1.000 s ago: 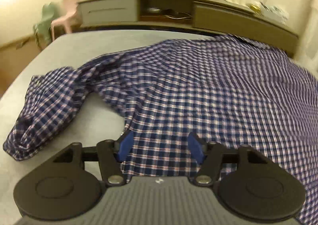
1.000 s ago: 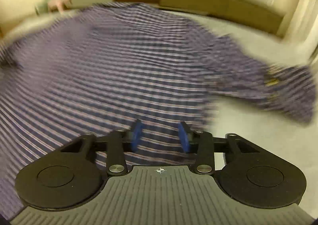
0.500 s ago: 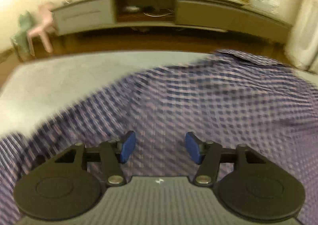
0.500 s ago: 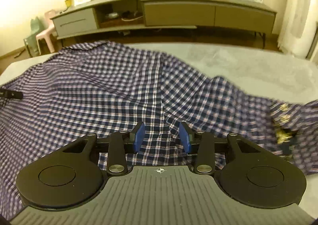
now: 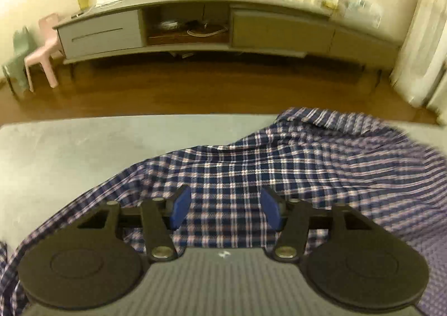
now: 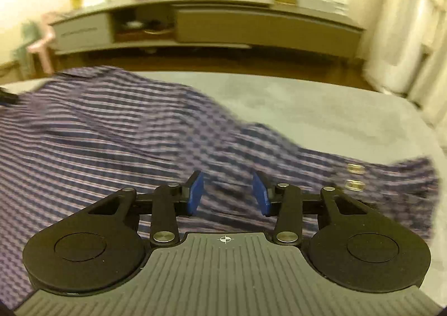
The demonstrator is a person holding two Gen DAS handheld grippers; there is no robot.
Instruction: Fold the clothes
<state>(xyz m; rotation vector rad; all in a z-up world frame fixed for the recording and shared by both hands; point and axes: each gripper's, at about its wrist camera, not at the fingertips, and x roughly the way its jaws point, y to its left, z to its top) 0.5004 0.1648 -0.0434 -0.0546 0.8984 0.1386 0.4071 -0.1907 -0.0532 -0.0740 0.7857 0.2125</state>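
Hovering over a plaid shirt (image 5: 279,173) spread on the grey surface (image 5: 69,148), the left hand-held gripper (image 5: 225,208) has just narrowed its jaws a little, blue pads still parted and gripping nothing; closing here would likely pinch a mid-panel bunch rather than an edge. From the right wrist, the right hand-held gripper (image 6: 226,193) hangs half open and empty near the sleeve cuff (image 6: 391,179), where blur hides the hem and a grab could miss or drag the shirt askew.
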